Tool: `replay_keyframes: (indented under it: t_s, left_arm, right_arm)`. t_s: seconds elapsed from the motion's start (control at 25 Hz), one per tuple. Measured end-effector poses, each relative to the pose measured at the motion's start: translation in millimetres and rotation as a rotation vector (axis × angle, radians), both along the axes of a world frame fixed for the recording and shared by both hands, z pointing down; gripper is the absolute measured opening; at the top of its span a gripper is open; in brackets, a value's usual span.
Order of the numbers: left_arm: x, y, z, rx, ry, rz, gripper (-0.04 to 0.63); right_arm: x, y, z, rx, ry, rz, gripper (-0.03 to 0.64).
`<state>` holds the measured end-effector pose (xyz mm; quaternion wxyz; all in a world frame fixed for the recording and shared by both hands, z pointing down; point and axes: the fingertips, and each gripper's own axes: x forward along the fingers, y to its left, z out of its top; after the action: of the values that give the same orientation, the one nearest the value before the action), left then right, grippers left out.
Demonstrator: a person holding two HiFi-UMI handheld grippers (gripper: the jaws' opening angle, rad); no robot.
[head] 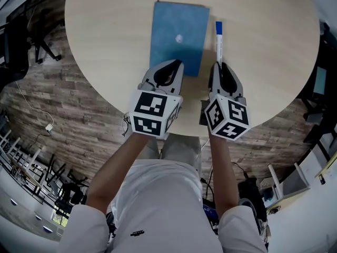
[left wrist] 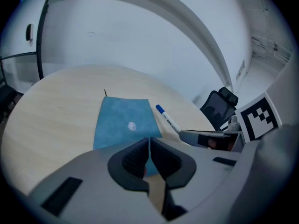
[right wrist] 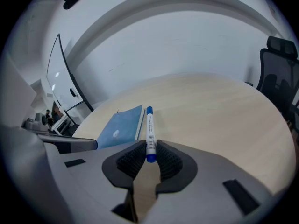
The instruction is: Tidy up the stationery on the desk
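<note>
- Right gripper (right wrist: 150, 146) — jaws clamped on the near end of the white, blue-capped marker (right wrist: 150, 127), which points away just beside the blue notebook (head: 179, 36)
- Left gripper (left wrist: 149, 141) — jaws pressed together, tips at the notebook's near edge on the round table (head: 105, 36)

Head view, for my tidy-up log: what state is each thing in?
notebook: closed, flat on the table.
marker: capped, beside the notebook, near end gripped.
left hand-held gripper: shut, tips over the notebook's near edge.
right hand-held gripper: shut on the marker.
</note>
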<state>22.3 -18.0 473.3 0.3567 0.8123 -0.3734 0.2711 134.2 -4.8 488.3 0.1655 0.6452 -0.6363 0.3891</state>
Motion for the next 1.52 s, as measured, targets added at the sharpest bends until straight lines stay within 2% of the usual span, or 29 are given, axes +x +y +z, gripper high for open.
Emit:
replay_keyframes:
  t_s: [0.2,0.56,0.8,1.16,1.52]
  left_arm:
    - [-10.0,-0.8,1.1,-0.011,0.000,-0.017,0.031]
    - [-28.8,-7.6,4.6,-0.019,0.002,-0.042,0.030]
    - [-31.7,-9.9,6.0,-0.024,0.008,-0.041,0.031]
    - [-35.5,-6.7,5.6,-0.028,0.016,-0.039,0.030]
    - [-38.3,-5.6,6.1,-0.025,0.013,-0.048,0.029]
  right_arm:
    - [-12.5,-3.1,5.7,-0.026,-0.055,0.032,0.092]
    - [-29.7,-14.0,11.5,-0.049,-0.064,0.026,0.092]
    - [-35.5,-16.4,15.8,-0.069,-0.040,-0.008,0.092]
    - [-51.1,-17.4,21.4,-0.099,-0.063,-0.085,0.094]
    - [-50.8,-17.7,22.1,-0.106,-0.021,-0.114,0.103]
